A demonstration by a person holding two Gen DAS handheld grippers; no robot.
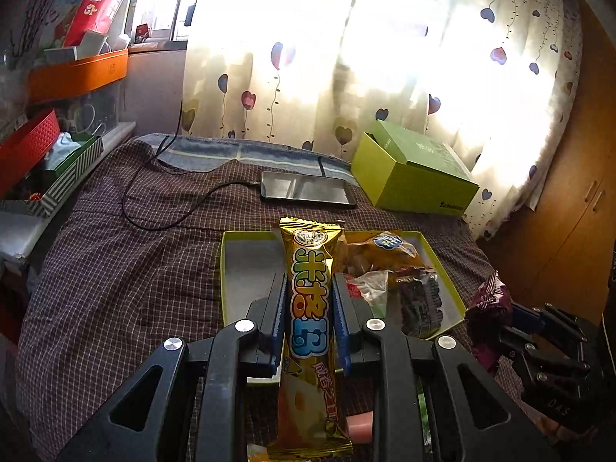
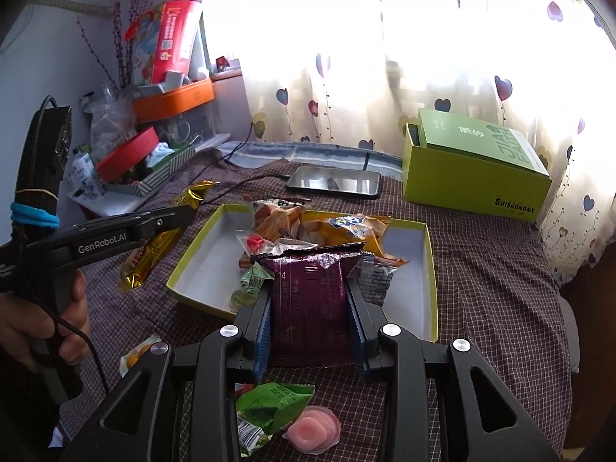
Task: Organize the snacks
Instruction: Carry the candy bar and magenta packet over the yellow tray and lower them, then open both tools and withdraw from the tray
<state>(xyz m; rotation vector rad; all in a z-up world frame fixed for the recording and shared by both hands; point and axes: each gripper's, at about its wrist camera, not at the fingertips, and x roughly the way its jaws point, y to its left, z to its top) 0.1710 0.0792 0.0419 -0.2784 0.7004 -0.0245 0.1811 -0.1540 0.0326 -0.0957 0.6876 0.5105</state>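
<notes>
My left gripper (image 1: pixel 310 288) is shut on a long gold snack bar (image 1: pixel 311 308) and holds it above the near edge of a shallow green-rimmed tray (image 1: pixel 246 265). The tray holds an orange bag (image 1: pixel 381 254), a dark wrapped snack (image 1: pixel 419 300) and a clear wrapper. My right gripper (image 2: pixel 310 296) is shut on a purple snack packet (image 2: pixel 308 292) at the tray's near rim (image 2: pixel 431 269). In the right wrist view the left gripper (image 2: pixel 181 217) shows with the gold bar (image 2: pixel 154 254) left of the tray. The right gripper (image 1: pixel 512 315) shows at the lower right of the left wrist view.
A green snack packet (image 2: pixel 269 408), a pink jelly cup (image 2: pixel 313 429) and a yellow jelly cup (image 2: pixel 134 356) lie on the checked cloth near me. A phone on a cable (image 2: pixel 335 181) and a green box (image 2: pixel 473 165) lie behind the tray. Cluttered boxes (image 2: pixel 154 154) stand at the left.
</notes>
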